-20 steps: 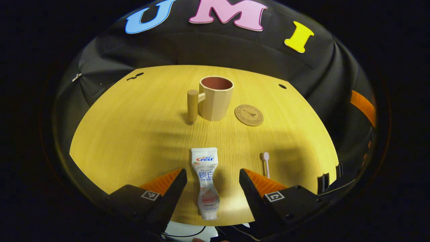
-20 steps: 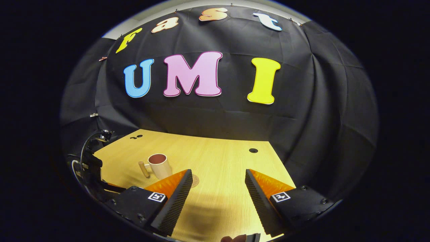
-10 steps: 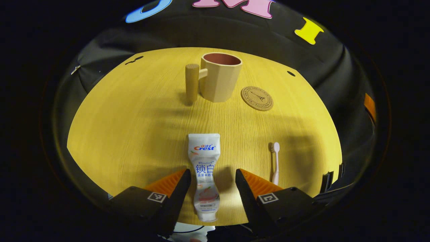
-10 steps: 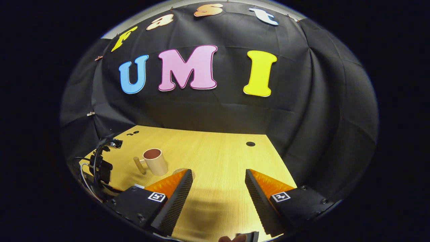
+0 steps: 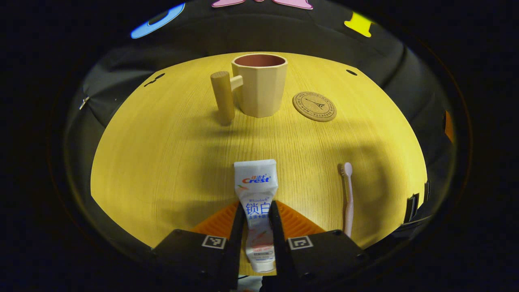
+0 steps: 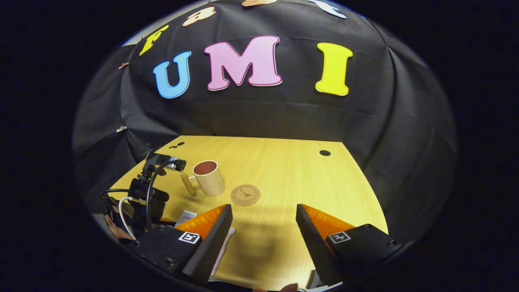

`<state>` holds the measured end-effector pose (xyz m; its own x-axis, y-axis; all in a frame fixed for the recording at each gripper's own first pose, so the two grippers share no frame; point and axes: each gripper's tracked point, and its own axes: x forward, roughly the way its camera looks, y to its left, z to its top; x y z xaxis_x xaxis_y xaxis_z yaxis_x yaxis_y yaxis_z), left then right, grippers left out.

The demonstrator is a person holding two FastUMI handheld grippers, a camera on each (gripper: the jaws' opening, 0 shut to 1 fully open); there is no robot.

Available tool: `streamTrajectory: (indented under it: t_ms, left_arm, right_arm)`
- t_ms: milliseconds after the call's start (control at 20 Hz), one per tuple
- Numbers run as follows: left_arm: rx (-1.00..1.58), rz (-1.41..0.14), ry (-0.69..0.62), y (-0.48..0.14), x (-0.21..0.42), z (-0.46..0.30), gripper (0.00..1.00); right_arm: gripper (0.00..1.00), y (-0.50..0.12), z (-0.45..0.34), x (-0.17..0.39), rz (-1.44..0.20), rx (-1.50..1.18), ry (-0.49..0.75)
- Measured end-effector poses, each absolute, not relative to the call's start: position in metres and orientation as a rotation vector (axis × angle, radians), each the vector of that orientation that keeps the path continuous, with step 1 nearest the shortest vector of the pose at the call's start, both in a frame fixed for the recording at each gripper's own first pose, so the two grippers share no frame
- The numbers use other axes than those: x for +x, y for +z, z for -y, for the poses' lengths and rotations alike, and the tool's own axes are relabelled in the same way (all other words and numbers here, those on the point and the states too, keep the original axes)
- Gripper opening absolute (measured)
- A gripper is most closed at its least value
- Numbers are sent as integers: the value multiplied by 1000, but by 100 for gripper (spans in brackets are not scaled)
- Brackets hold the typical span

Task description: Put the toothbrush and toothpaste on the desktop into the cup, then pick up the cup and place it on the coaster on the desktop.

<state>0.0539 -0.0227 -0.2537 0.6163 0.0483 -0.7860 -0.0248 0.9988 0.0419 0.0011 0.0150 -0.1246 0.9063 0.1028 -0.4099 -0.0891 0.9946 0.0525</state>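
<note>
A white toothpaste tube [image 5: 256, 190] lies on the wooden desktop [image 5: 170, 162], pointing toward me, and my left gripper [image 5: 257, 215] is shut on its lower half. To its right lies a pale pink toothbrush [image 5: 347, 194]. Farther back stands a beige cup [image 5: 259, 87] with a wooden peg handle, and a round cork coaster [image 5: 314, 106] is to its right. In the right gripper view, my right gripper [image 6: 262, 227] hangs open above the desktop [image 6: 324, 194], with the toothbrush [image 6: 222, 247] by its left finger. The cup [image 6: 209, 177], the coaster [image 6: 245, 194] and the left gripper [image 6: 150, 194] are farther left.
A small round hole [image 5: 351, 72] marks the desktop's far right part, and a dark cut-out [image 5: 154, 79] sits at its far left. The desktop's near edge runs just under my left gripper. Black cloth walls close the booth behind and at the sides.
My left gripper moved forward and down over the toothpaste and shut on it. The right gripper shifted, bringing the coaster and toothbrush into its view.
</note>
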Motion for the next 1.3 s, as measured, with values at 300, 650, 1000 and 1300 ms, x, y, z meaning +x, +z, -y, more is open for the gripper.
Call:
streamTrajectory:
  t_ms: [300, 650, 1000, 1300]
  left_arm:
    - [20, -924, -42, -251, 54, 22, 28]
    - [-66, -833, -114, -218, 53, 10, 25]
    - [-126, -687, -132, -158, 44, -11, 25]
    - [-135, -631, -113, -141, 35, -22, 25]
  right_arm:
    - [98, -164, -40, -12, -590, 31, 107]
    - [96, -201, -79, -24, -741, 51, 158]
    - [90, -245, -96, -30, -911, 56, 166]
    - [85, -278, -105, -31, -1021, -14, 171]
